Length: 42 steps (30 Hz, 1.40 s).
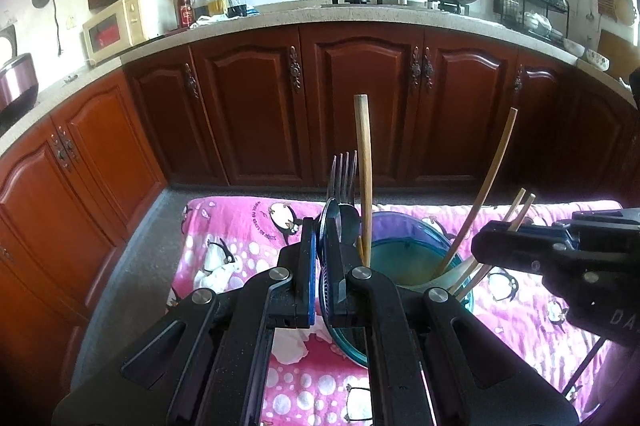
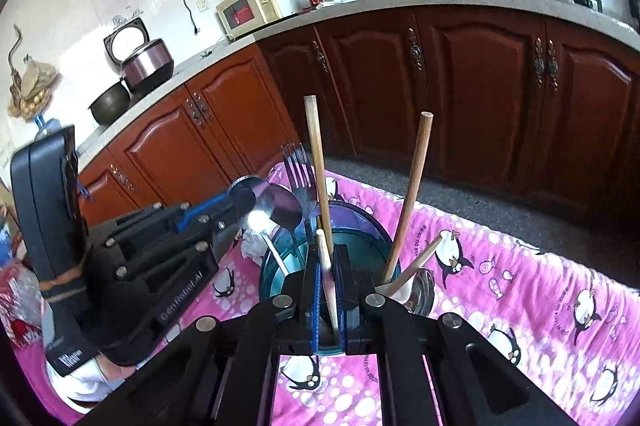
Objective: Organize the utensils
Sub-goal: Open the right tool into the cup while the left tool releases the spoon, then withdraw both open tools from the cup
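Note:
A teal holder (image 1: 400, 262) stands on the pink penguin cloth and holds a fork (image 1: 342, 174), wooden handles (image 1: 364, 178) and chopsticks. My left gripper (image 1: 325, 226) is shut on a metal spoon (image 1: 327, 222), its bowl upright at the holder's left rim. In the right wrist view the spoon (image 2: 256, 204) shines at the left gripper's tip (image 2: 236, 204). My right gripper (image 2: 328, 266) is shut on wooden chopsticks (image 2: 326, 266) over the holder (image 2: 352, 250). In the left wrist view the right gripper (image 1: 486, 246) grips chopsticks (image 1: 516, 208) at the holder's right side.
The pink penguin cloth (image 2: 520, 286) covers the table. Dark wooden cabinets (image 1: 360, 106) and a countertop with a microwave (image 1: 116, 26), bottles, a pot and a wok stand beyond. A metal spoon (image 2: 424, 290) lies by the holder's right side.

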Each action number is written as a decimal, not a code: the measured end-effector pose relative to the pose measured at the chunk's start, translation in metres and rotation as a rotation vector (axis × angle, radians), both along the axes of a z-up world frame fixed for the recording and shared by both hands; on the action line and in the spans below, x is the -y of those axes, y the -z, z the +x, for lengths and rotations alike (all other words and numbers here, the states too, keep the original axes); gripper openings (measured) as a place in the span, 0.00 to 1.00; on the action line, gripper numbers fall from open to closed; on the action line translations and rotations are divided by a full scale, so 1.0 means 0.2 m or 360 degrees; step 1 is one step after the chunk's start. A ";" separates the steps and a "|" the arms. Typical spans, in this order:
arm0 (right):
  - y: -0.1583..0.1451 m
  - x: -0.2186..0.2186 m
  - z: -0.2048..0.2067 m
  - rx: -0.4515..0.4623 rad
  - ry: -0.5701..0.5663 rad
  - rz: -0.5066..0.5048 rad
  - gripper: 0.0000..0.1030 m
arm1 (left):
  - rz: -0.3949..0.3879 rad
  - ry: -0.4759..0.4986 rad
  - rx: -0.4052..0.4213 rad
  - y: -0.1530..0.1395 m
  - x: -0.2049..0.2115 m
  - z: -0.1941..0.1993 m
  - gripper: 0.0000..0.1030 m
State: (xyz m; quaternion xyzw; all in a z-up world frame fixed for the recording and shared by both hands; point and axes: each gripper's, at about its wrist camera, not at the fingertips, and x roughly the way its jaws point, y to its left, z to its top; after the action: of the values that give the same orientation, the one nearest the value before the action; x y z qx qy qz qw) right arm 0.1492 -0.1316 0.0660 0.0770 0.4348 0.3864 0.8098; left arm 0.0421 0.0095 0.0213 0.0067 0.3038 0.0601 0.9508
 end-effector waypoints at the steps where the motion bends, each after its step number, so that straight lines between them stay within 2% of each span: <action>1: -0.01 0.01 0.00 -0.0004 0.0008 0.0013 0.08 | -0.0008 0.0005 -0.0013 0.00 0.00 0.01 0.02; 3: -0.02 0.02 0.01 -0.0002 0.0023 0.0037 0.14 | -0.0031 0.0003 -0.0035 0.01 -0.01 0.01 0.02; 5: -0.05 0.04 0.00 0.0011 0.0038 0.0068 0.24 | -0.0071 -0.0009 -0.0059 0.01 -0.03 0.02 0.03; 6: -0.06 0.05 -0.01 0.0018 0.0047 0.0079 0.25 | -0.0086 -0.0015 -0.0068 0.01 -0.04 0.02 0.04; 7: -0.07 0.07 -0.01 0.0023 0.0057 0.0088 0.25 | -0.0102 -0.0026 -0.0074 0.01 -0.04 0.02 0.09; 10: -0.09 0.10 -0.02 0.0033 0.0088 0.0096 0.27 | -0.0162 -0.0018 -0.0074 0.00 -0.06 0.00 0.35; 11: -0.10 0.11 -0.03 0.0033 0.0102 0.0093 0.29 | -0.0181 -0.0012 -0.0072 -0.01 -0.06 -0.02 0.40; 16: -0.14 0.17 -0.07 0.0059 0.0167 0.0095 0.38 | -0.0209 0.0012 -0.0061 -0.05 -0.04 -0.10 0.55; 18: -0.16 0.20 -0.11 0.0082 0.0191 0.0105 0.42 | -0.0218 0.0006 -0.0046 -0.08 -0.05 -0.13 0.57; 25: -0.24 0.24 -0.26 0.0175 0.0268 0.0049 0.44 | -0.0225 -0.0048 -0.0012 -0.13 -0.03 -0.27 0.57; 27: -0.25 0.26 -0.31 0.0198 0.0320 0.0015 0.53 | -0.0219 -0.0057 -0.0011 -0.14 -0.02 -0.31 0.57; 28: -0.26 0.27 -0.34 0.0210 0.0344 -0.0002 0.60 | -0.0218 -0.0062 -0.0010 -0.15 -0.01 -0.32 0.57; 29: -0.26 0.27 -0.35 0.0219 0.0348 -0.0005 0.62 | -0.0217 -0.0069 -0.0007 -0.15 -0.01 -0.34 0.57; 38: -0.28 0.32 -0.46 0.0219 0.0371 -0.0040 0.62 | -0.0316 -0.0130 0.0002 -0.22 -0.10 -0.48 0.57; 42: -0.29 0.33 -0.51 0.0230 0.0388 -0.0059 0.62 | -0.0308 -0.0144 0.0023 -0.25 -0.11 -0.55 0.57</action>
State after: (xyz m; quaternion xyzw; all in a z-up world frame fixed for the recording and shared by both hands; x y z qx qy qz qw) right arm 0.0469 -0.1968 0.1233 0.0862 0.3697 0.2816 0.8812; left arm -0.0687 0.0311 0.0703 -0.0992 0.3012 0.0736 0.9455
